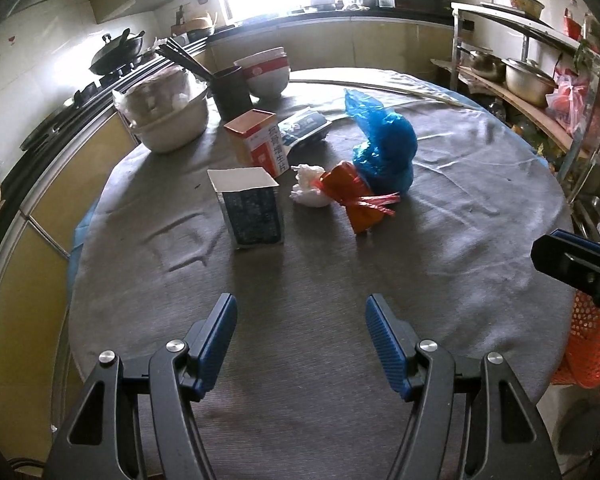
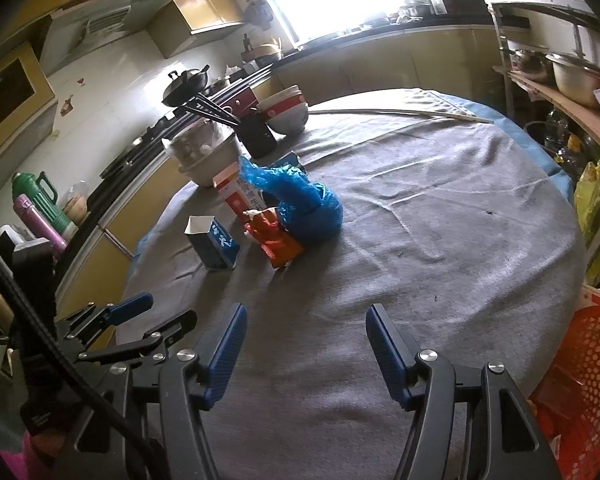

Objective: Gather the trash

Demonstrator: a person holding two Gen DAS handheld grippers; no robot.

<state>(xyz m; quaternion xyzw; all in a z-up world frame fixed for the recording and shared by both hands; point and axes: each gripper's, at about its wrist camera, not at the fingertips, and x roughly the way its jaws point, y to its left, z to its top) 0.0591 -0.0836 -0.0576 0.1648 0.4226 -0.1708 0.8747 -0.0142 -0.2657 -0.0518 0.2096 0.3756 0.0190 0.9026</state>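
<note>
Trash lay ahead of both: we saw the left hand-held gripper (image 1: pixel 300 340) and right hand-held gripper (image 2: pixel 306 350) part-open, empty. Nearest stood the dark carton (image 1: pixel 250 206), upright mid-desk (image 1: pixel 460 240), closer to the left, slightly left of its line.

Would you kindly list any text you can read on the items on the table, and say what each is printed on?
Orange carton: a column of large Chinese characters on its white side, too blurred to read with certainty.
Dark blue carton: fine print in the left view and a large white mark in the right view, neither legible.
Flat blue packet: white lettering, too small.
Nothing else bears readable text.
</note>
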